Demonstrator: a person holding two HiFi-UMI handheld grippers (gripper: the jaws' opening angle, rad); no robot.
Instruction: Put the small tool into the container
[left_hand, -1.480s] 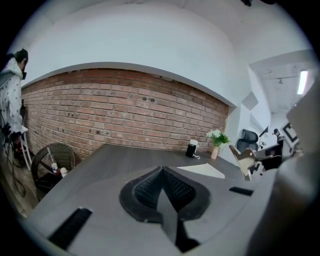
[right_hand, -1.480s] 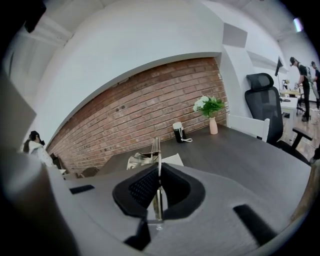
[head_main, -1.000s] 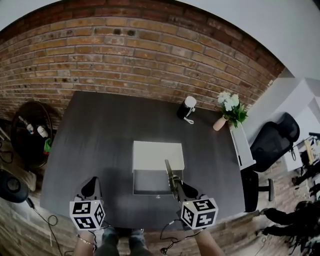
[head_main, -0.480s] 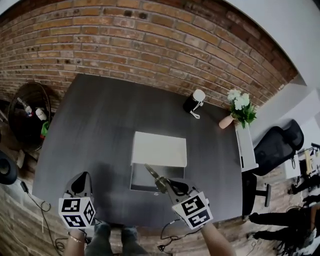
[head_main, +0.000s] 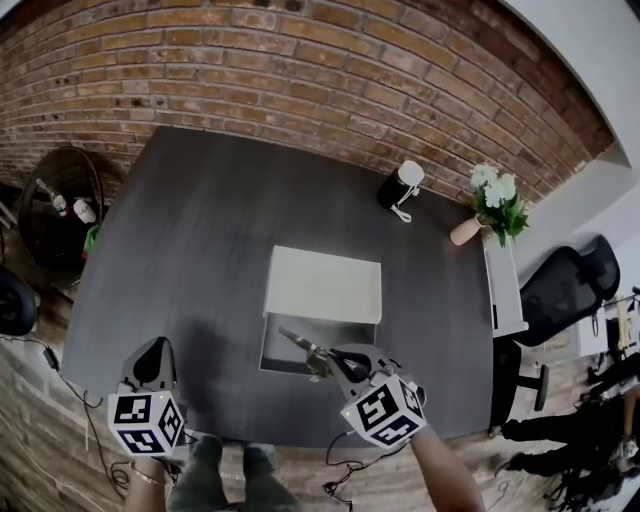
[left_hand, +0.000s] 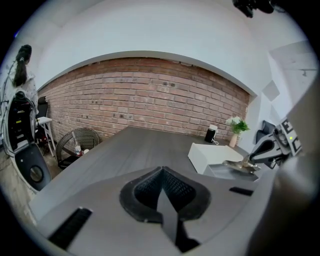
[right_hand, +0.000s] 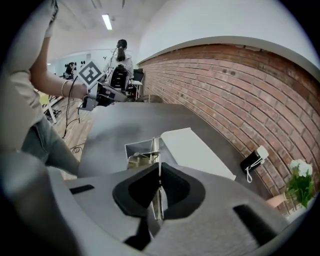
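While the right gripper (head_main: 336, 362), clamped on one end of the small tool (head_main: 305, 350), held it tilted above the container's (head_main: 345, 333) open half, a careless release might have bounced it off the rim; the left gripper (head_main: 152, 364), closed and empty, sat well left of the container.

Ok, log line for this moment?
right gripper: shut on small metal tool | tool: over open half of white rectangular container | left gripper: shut, empty

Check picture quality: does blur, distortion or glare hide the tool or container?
Head view: fisheye bows the brick wall, but tool and container read clearly. Left gripper view: dark vignette, tool small. Right gripper view: near jaws soft, ceiling light bright, nothing hidden.
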